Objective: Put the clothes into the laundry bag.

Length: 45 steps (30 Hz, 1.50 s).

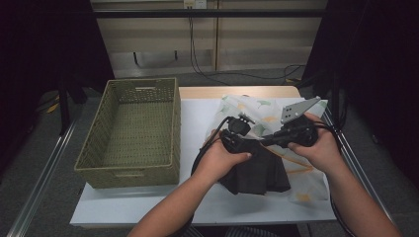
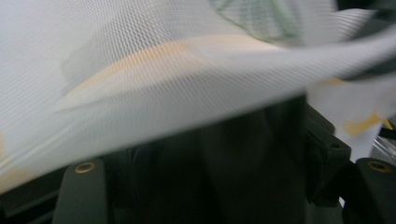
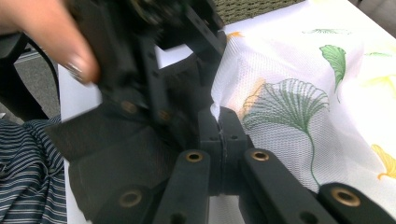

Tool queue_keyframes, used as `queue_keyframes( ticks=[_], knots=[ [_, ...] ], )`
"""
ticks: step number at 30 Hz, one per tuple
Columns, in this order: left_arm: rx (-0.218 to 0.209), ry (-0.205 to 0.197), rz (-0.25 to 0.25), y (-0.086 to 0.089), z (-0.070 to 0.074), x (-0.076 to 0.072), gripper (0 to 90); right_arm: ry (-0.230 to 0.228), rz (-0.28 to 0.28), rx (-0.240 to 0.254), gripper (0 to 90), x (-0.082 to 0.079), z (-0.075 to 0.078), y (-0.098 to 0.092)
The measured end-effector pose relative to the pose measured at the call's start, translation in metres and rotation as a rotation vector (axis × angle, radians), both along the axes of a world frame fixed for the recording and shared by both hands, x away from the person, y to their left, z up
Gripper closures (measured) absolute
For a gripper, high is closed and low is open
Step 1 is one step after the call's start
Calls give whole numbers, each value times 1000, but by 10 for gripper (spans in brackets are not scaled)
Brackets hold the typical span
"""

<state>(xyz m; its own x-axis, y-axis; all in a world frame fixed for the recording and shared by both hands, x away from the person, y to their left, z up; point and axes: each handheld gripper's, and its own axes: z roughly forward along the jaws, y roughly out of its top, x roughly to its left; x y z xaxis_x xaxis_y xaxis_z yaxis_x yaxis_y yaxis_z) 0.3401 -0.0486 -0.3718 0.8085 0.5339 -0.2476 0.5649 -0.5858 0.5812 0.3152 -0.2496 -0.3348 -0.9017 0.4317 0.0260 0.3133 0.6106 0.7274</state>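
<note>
Mesh bag [image 3: 299,93] edge clamped in right tongs [image 3: 219,122]; left tongs [image 1: 236,132] apart.

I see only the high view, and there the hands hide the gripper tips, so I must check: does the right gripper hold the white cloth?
Observer: Yes. In the right gripper view, the right gripper is shut on an edge of the white mesh cloth.
Operator: And what is between the jaws of the left gripper?
Observer: In the left gripper view, a dark cloth lies between the jaws of the left gripper. They stand wide apart, and I cannot tell whether they press on it. The mesh cloth hangs just above it.
</note>
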Motion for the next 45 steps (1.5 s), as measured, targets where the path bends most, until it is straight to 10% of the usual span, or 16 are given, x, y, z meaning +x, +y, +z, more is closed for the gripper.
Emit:
queue_keyframes(
  ticks=[17, 45],
  knots=[
    [44, -71, -28, 18, 1, -41, 243, 7, -6, -6, 900, 1, -5, 3],
    [187, -3, -60, 17, -63, -20, 156, 25, 6, 0, 900, 3, -9, 1]
  ],
)
